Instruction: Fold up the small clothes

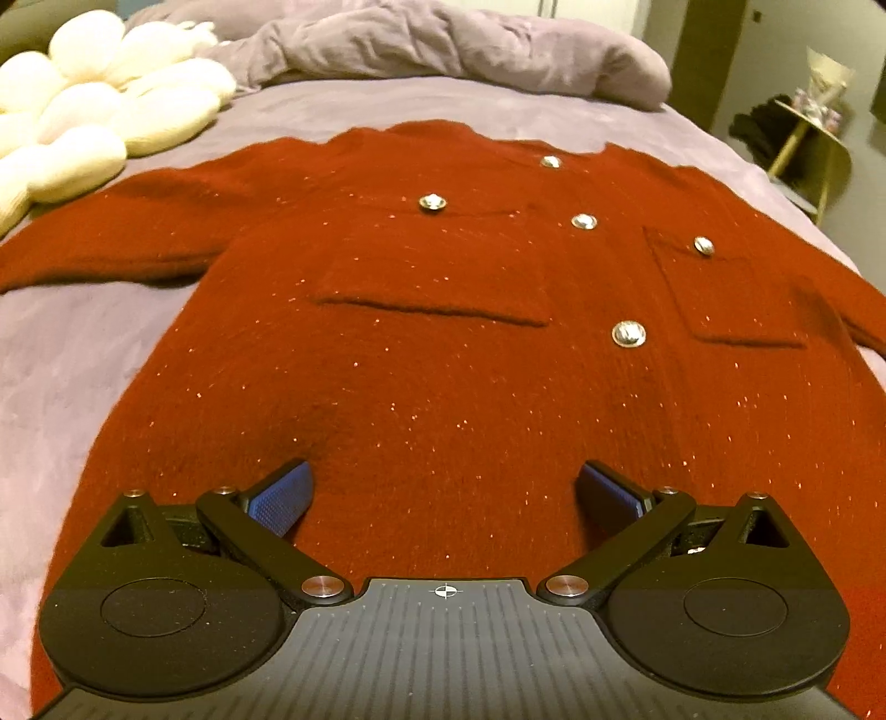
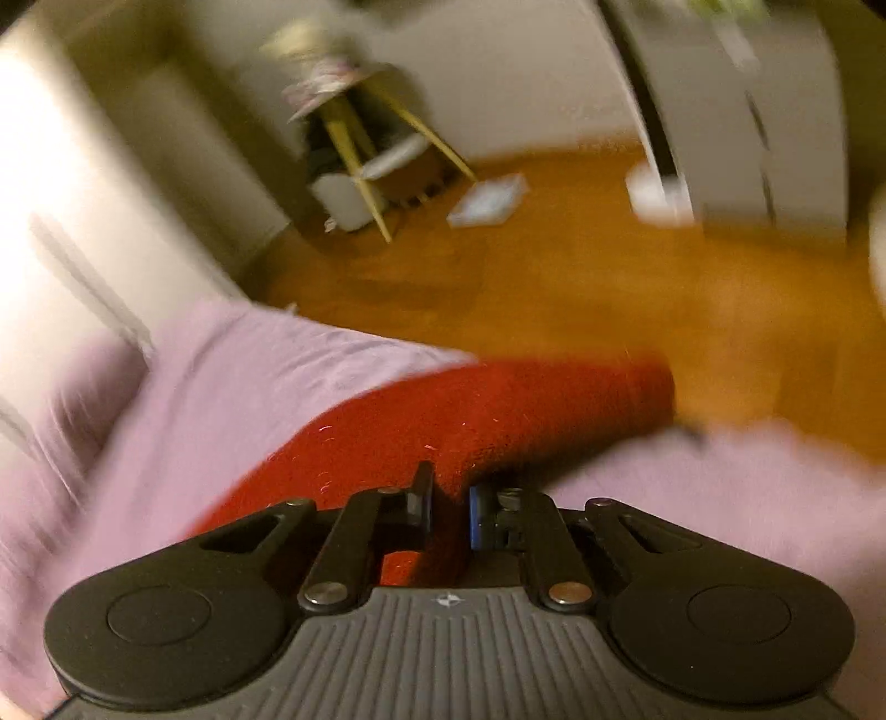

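A dark red knit cardigan (image 1: 443, 288) with silver buttons (image 1: 628, 334) and two chest pockets lies flat, front up, on the lilac bed sheet (image 1: 72, 354). My left gripper (image 1: 446, 493) hovers over its lower hem, jaws wide apart, nothing between the blue pads (image 1: 282, 495). In the blurred right wrist view one red sleeve (image 2: 526, 399) stretches across the bed's edge toward the floor. My right gripper (image 2: 449, 507) is shut on that sleeve, with red knit pinched between the pads.
A cream knotted cushion (image 1: 94, 111) lies at the far left and a crumpled lilac duvet (image 1: 443, 44) at the head of the bed. Beyond the bed's right edge are the wooden floor (image 2: 554, 266), a small stool with yellow legs (image 2: 371, 149) and a white cabinet (image 2: 747, 99).
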Demonstrator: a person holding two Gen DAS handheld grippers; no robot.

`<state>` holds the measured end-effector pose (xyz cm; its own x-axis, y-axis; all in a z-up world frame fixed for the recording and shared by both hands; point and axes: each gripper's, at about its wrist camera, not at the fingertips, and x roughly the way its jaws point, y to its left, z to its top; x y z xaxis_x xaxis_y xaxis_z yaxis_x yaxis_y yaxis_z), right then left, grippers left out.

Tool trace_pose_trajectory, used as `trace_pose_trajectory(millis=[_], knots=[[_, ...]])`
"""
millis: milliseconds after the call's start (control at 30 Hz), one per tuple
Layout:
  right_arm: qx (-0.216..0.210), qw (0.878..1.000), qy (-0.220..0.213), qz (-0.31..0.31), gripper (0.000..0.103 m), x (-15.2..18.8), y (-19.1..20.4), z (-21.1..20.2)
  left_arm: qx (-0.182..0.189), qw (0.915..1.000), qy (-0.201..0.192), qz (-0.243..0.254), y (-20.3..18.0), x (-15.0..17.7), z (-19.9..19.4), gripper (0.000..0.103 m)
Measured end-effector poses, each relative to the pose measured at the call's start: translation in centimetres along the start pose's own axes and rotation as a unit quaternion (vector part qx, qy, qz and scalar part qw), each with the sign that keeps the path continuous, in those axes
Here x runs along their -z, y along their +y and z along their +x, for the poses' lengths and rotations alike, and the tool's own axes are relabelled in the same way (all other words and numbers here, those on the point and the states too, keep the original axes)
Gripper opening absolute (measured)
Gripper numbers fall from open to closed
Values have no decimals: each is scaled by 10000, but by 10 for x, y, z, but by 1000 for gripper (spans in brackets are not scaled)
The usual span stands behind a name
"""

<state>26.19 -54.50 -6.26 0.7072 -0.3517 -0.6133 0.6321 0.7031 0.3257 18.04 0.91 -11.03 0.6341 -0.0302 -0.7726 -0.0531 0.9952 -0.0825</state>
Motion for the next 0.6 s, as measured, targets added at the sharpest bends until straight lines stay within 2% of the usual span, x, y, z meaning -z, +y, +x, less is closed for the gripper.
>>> trace_pose_trajectory(millis=[33, 100, 167, 200, 267, 333, 367, 400, 500, 600], knots=[[-130, 9986, -183, -487, 10, 2, 23, -12, 21, 10000, 13, 11, 0, 0, -1, 103], [-611, 9832, -571, -1621, 10, 14, 77, -43, 118, 9999, 14, -121, 5, -2, -1, 103], [-1185, 9539, -831, -2629, 11, 40, 130, -78, 262, 9986, -65, -447, 13, -5, -4, 103], [-1645, 9339, -862, -3055, 12, 58, 154, -97, 324, 9976, -95, -608, 17, -8, -6, 103], [-2476, 8972, -641, -3600, 15, 92, 190, -125, 498, 9949, -141, -869, 22, -18, -9, 103], [-3065, 8756, -267, -3723, 39, 117, 207, -139, 696, 9927, -226, -963, 23, -31, -12, 103], [-3211, 8734, -225, -3656, 43, 127, 209, -145, 804, 9914, -281, -993, 23, -38, -13, 103], [-3231, 8760, -226, -3574, 47, 134, 207, -147, 955, 9896, -331, -1025, 22, -46, -13, 103], [-3065, 9021, 83, -3035, 48, 145, 189, -143, 1327, 9844, -372, -1091, 17, -66, -6, 103], [-2998, 9175, 569, -2553, 47, 155, 160, -123, 1675, 9789, -257, -1142, 5, -89, 16, 102]])
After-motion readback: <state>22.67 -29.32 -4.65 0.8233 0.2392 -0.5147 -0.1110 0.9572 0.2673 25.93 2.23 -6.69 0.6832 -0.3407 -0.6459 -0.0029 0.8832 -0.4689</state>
